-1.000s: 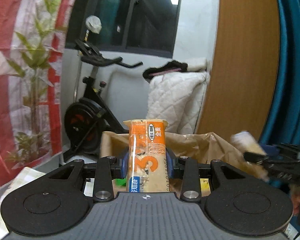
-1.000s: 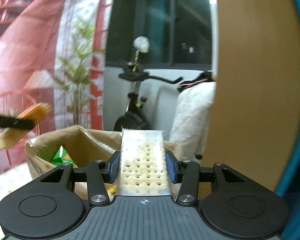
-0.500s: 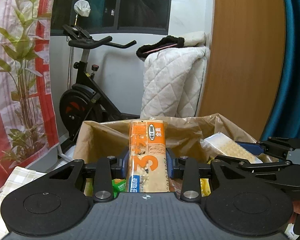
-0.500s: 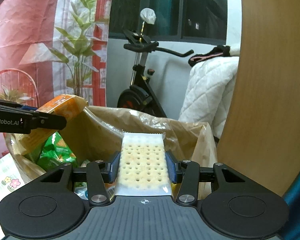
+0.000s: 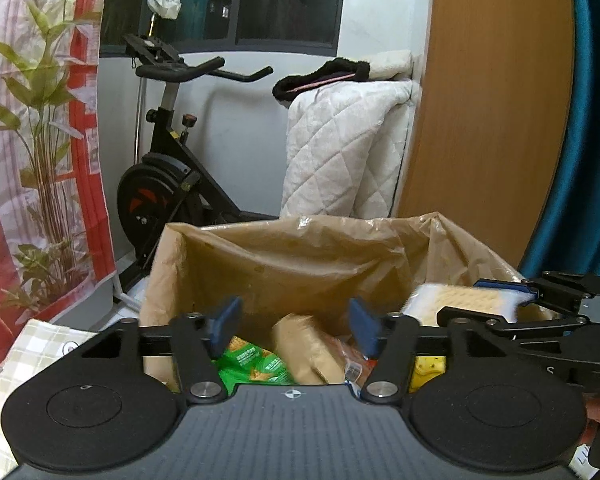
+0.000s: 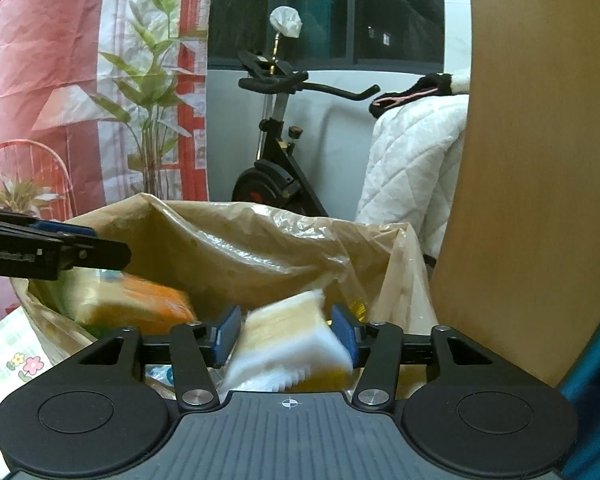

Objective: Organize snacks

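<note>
A tan plastic bag point(image 5: 300, 252) stands open below both grippers; it also shows in the right wrist view point(image 6: 236, 240). My left gripper point(image 5: 294, 322) is open and empty over the bag. The orange cracker packet point(image 5: 300, 350) lies loose inside it, blurred in the right wrist view point(image 6: 140, 306). My right gripper point(image 6: 286, 334) is open; the pale cracker packet point(image 6: 292, 340) is blurred and tilted between its fingers, falling. That packet also shows in the left wrist view point(image 5: 460, 300). A green snack bag point(image 5: 252, 366) lies in the bag.
A checked tablecloth point(image 5: 24, 352) lies under the bag. An exercise bike point(image 5: 168, 184) and a white quilt point(image 5: 348, 148) stand behind. A wooden panel point(image 6: 532, 160) rises on the right. A plant-print curtain point(image 6: 80, 80) hangs on the left.
Both grippers came down over the bag and opened. The orange packet dropped from the left gripper into the bag. The pale cracker packet slipped loose from the right gripper.
</note>
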Available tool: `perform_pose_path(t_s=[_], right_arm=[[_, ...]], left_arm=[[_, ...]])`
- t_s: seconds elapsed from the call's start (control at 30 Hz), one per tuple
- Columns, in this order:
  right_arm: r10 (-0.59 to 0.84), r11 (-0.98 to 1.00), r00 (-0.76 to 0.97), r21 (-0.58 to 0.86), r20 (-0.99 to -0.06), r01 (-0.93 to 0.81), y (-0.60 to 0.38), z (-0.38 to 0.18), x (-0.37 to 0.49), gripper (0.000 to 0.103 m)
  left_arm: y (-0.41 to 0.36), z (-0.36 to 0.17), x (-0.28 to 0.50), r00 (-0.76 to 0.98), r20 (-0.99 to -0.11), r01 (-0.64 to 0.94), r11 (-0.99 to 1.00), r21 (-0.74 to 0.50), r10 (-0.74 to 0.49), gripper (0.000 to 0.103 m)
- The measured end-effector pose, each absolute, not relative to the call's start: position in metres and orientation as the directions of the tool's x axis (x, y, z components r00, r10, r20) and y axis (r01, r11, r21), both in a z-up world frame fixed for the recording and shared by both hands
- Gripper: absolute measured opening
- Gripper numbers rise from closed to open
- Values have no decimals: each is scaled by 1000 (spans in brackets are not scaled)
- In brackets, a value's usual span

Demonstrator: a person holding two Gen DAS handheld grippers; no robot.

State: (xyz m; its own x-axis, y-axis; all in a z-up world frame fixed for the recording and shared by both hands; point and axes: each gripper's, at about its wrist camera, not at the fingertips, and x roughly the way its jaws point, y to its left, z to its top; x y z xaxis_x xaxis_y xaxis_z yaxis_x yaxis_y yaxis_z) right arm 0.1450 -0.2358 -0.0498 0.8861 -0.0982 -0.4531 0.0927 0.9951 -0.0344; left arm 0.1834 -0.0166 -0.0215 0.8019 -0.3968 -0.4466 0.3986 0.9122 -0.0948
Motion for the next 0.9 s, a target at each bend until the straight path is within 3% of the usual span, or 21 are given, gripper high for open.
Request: perform_pose_path(t_s=[0.17,0.27,0.9], right_arm=[[-98,995,896,-13,-433,103,-235,-40,134,89],[-98,994,905,1,-414,108,-233,-32,124,101],[-138,983,939,73,-315,169,-205,12,49,102]], left_arm=[[-18,-10,169,812,-445,408,912,-26,-377,90],[-17,-2,158,827,-443,396,918,19,-347,91],[3,45,75,904,-333,284,959,-4,-269,96]])
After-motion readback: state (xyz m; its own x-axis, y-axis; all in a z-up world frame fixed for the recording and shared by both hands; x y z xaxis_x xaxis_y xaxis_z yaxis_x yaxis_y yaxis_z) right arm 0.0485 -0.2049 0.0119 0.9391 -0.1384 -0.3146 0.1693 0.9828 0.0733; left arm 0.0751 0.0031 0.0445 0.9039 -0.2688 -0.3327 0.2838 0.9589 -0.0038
